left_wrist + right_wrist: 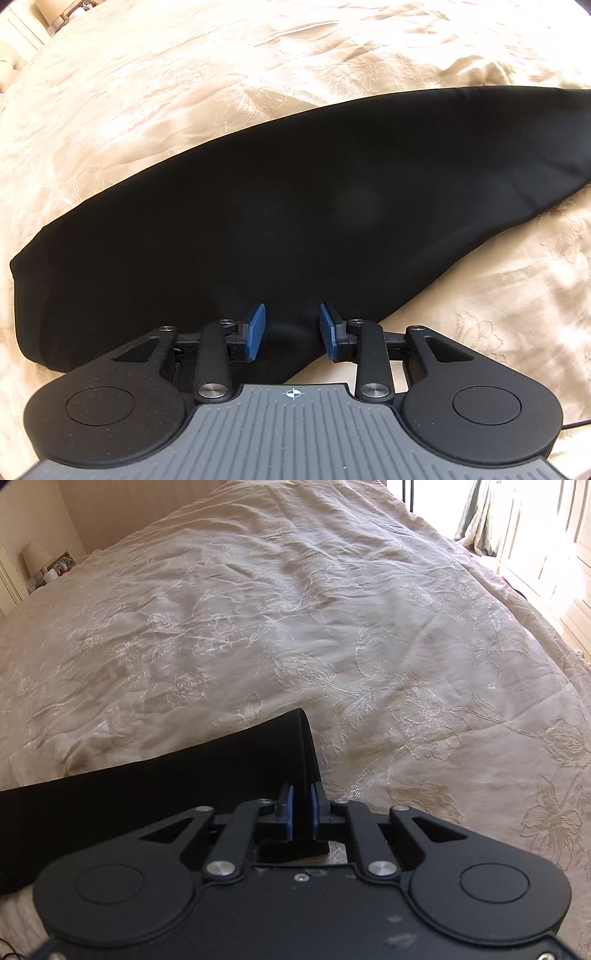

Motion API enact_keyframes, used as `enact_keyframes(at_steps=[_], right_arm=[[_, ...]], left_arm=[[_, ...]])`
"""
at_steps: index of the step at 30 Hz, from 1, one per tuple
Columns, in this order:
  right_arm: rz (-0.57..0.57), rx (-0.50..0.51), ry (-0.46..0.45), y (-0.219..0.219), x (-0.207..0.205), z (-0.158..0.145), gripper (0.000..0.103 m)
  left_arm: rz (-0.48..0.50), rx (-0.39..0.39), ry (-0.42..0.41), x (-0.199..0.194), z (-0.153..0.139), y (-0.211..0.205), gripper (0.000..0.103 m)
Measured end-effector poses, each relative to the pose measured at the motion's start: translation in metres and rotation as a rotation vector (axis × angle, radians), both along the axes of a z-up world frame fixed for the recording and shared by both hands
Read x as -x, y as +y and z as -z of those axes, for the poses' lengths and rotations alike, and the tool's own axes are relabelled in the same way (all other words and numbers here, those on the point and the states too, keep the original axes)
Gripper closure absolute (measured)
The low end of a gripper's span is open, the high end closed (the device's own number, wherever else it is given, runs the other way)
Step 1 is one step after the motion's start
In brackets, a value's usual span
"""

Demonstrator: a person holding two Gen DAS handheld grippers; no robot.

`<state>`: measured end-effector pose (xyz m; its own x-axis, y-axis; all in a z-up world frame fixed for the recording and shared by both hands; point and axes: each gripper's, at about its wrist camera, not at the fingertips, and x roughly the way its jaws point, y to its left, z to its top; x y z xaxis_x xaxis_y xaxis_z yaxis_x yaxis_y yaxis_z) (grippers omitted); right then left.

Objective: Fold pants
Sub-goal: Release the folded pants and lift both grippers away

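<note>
Black pants (295,206) lie flat in a long folded band on a cream embroidered bedspread (184,92). In the left wrist view my left gripper (291,328) hovers over the near edge of the band. Its blue pads (255,330) stand apart, with dark cloth lying under the gap and neither pad pressing on it. In the right wrist view the end of the pants (221,768) shows its layered hem at the right. My right gripper (302,808) sits at the near corner of that hem, its pads close together with the black cloth pinched between them.
The bedspread (332,627) stretches far beyond the pants, wrinkled. A lamp (35,559) and small items stand on a bedside surface at the far left. The bed's right edge drops toward a sunlit floor and curtain (480,513).
</note>
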<state>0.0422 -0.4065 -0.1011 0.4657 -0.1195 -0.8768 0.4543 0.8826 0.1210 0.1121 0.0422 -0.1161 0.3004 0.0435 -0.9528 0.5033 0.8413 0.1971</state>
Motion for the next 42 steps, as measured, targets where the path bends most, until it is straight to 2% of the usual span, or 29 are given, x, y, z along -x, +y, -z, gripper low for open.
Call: enact_keyframes(at_steps=[3, 4, 5, 7, 10, 15, 20, 24, 30, 37, 42], right_arm=[[0.01, 0.012, 0.083, -0.002, -0.001, 0.018, 0.085], [0.015, 0.038, 0.12, 0.0, -0.003, 0.021, 0.085], [0.022, 0.066, 0.118, 0.004, -0.002, 0.019, 0.085], [0.025, 0.108, 0.054, 0.017, 0.003, 0.003, 0.082], [-0.001, 0.108, -0.036, 0.043, 0.009, -0.017, 0.08], [-0.14, -0.02, -0.1, 0.121, 0.015, -0.029, 0.078], [-0.386, -0.158, -0.077, 0.232, 0.016, -0.023, 0.078], [-0.549, -0.244, -0.053, 0.317, 0.015, -0.017, 0.078], [-0.642, -0.33, -0.038, 0.413, 0.001, -0.01, 0.074], [-0.607, -0.32, 0.012, 0.486, -0.018, 0.012, 0.071], [-0.557, -0.256, 0.006, 0.505, -0.037, 0.02, 0.069]], left_arm=[[-0.035, 0.044, 0.022, -0.004, -0.004, 0.014, 0.071], [-0.049, 0.06, 0.022, -0.005, -0.009, 0.019, 0.071], [-0.063, 0.076, 0.013, -0.005, -0.016, 0.023, 0.071], [-0.085, 0.111, -0.025, -0.004, -0.032, 0.035, 0.071], [-0.135, 0.133, -0.076, 0.001, -0.05, 0.053, 0.071], [-0.253, 0.117, -0.09, -0.002, -0.051, 0.095, 0.071], [-0.328, 0.12, -0.046, 0.0, -0.043, 0.133, 0.071], [-0.326, 0.114, -0.01, 0.005, -0.036, 0.158, 0.071], [-0.307, 0.122, 0.036, 0.026, -0.035, 0.205, 0.071], [-0.253, 0.144, 0.068, 0.027, -0.033, 0.239, 0.071], [-0.227, 0.157, 0.07, 0.016, -0.031, 0.26, 0.071]])
